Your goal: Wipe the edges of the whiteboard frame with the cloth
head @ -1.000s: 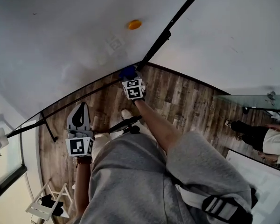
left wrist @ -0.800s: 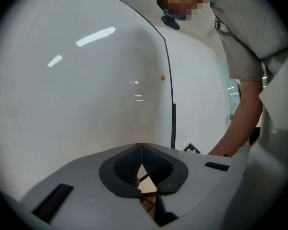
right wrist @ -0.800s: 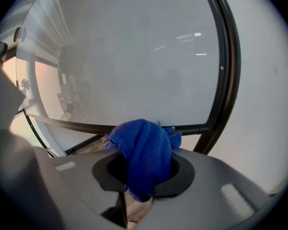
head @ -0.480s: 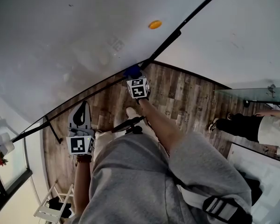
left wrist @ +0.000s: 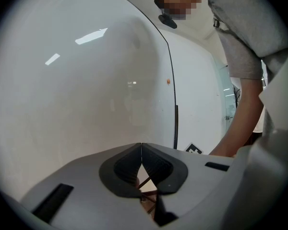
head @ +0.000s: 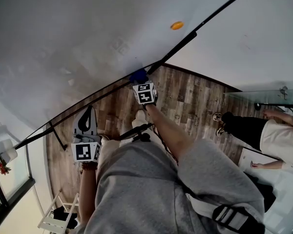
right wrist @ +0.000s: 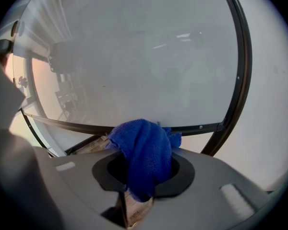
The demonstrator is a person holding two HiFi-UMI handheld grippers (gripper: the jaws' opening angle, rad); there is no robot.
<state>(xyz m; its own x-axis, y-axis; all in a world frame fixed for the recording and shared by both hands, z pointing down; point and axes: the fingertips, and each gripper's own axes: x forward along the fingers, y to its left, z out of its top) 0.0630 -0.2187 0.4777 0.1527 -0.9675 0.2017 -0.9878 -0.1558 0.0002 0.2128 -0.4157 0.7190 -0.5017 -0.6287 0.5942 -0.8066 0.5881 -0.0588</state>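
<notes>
right arm reaches forward; the right gripper [head: 139, 80] is clamped on a bunched blue cloth [head: 137, 75] at the lower corner of the black whiteboard frame [head: 183, 41]. the left gripper [head: 86, 114], left of that corner, has its jaws closed together, empty. only the head view shows another person [head: 273, 135] standing right of the frame.

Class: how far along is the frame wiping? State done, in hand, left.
Done: nothing shows which edges are wiped. In hand: the right gripper holds the cloth at the bottom edge of the frame, near a corner. Left: probably the other edges; the left gripper is shut, empty.
</notes>
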